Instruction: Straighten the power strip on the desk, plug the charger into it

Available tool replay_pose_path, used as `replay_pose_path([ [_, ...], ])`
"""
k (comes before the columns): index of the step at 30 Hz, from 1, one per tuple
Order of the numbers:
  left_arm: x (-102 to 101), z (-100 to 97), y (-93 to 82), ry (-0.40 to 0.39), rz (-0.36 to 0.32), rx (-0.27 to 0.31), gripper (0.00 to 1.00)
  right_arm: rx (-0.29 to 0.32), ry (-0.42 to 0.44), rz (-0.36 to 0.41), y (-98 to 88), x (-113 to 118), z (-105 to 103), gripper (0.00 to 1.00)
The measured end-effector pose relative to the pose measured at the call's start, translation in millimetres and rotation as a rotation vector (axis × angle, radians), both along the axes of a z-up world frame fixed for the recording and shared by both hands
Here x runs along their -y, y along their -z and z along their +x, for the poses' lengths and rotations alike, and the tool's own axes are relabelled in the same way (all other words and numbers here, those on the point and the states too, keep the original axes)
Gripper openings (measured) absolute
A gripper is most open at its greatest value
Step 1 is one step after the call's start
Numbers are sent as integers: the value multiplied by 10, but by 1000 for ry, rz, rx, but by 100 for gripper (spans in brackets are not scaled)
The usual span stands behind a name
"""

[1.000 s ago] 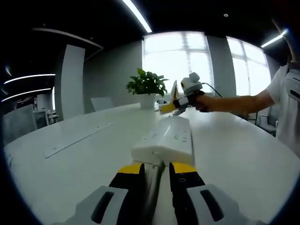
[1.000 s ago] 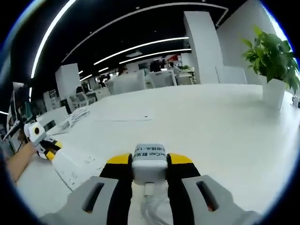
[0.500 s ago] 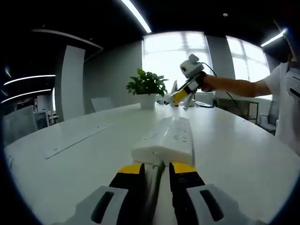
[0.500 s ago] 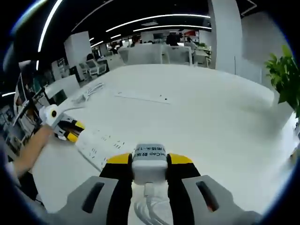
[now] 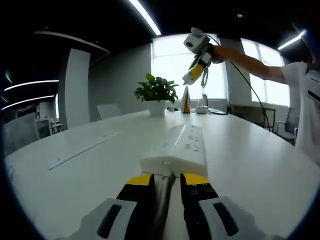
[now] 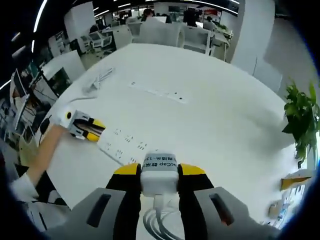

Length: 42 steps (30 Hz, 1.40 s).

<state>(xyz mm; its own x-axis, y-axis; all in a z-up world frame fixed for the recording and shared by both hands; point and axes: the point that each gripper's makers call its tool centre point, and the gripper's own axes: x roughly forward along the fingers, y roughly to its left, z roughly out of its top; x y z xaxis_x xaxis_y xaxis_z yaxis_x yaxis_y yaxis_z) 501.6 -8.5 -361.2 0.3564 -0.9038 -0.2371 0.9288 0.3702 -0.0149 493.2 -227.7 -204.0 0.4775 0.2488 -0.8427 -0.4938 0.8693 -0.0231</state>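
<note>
The plugging step is judged to be in hand, with the straightening apparently done or nearly so. In the left gripper view, the left claw (image 5: 165,181) is seen clenched at the near end of the white power strip (image 5: 177,149), seemingly on the cable where it leaves the strip, and the strip is laid flat on the white surface (image 5: 75,165), running straight away from the claw toward a potted plant (image 5: 157,93). In the right gripper view, the white charger (image 6: 160,172) is held squarely between the jaws of the right claw (image 6: 160,175), its cable (image 6: 161,222) trailing down beneath, and the claw is held well above the surface, looking down on the strip (image 6: 122,147). From the left gripper view the right claw (image 5: 196,75) is seen raised high beyond the strip's far end. The next move is judged to call for the charger to be brought down over a free socket, its prongs lined up with the slots and pressed straight in while the strip is kept pinned by the left claw. Which way the prongs face cannot be told.
</note>
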Motion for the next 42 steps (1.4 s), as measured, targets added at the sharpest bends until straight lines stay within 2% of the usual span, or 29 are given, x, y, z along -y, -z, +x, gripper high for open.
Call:
replay_pose_path([
  [3,-4,18,7,-1,-1,-5,24,-55,-4,13,-28,-95,-91,27],
  [5,-5,30,10,-2,0,-4,24,-128,-19,42,28,-177,-186,27],
  [7,-6,41,13,-3,-1,-6,24,-177,-3,7,115,-165,-248,27],
  [10,-8,52,16,-3,-1,-8,24,-214,-4,-47,244,-153,-297,27],
  [15,-10,62,18,-4,-1,-7,24,-266,7,-87,475,-105,-321,27],
  [21,-10,61,17,-6,0,-5,24,-344,45,-83,679,-74,-305,27],
  [24,-13,67,17,-7,0,-5,24,-397,78,-37,787,-116,-313,27],
  [31,-14,68,15,-9,1,-3,24,-439,133,-44,967,-114,-342,27],
  [35,-14,67,15,-8,0,-4,24,-456,157,-68,1065,-106,-278,27],
  [36,-15,69,15,-8,0,-4,24,-456,162,-65,1073,-100,-206,27],
  [38,-15,68,14,-9,1,-2,24,-484,211,3,1095,-169,-169,27],
  [39,-15,67,14,-9,1,-1,24,-475,221,16,1099,-174,-132,27],
  [40,-15,66,13,-9,1,0,24,-475,193,3,1083,-154,-64,27],
  [42,-16,65,14,-9,0,-1,24,-496,225,62,1049,-201,68,27],
])
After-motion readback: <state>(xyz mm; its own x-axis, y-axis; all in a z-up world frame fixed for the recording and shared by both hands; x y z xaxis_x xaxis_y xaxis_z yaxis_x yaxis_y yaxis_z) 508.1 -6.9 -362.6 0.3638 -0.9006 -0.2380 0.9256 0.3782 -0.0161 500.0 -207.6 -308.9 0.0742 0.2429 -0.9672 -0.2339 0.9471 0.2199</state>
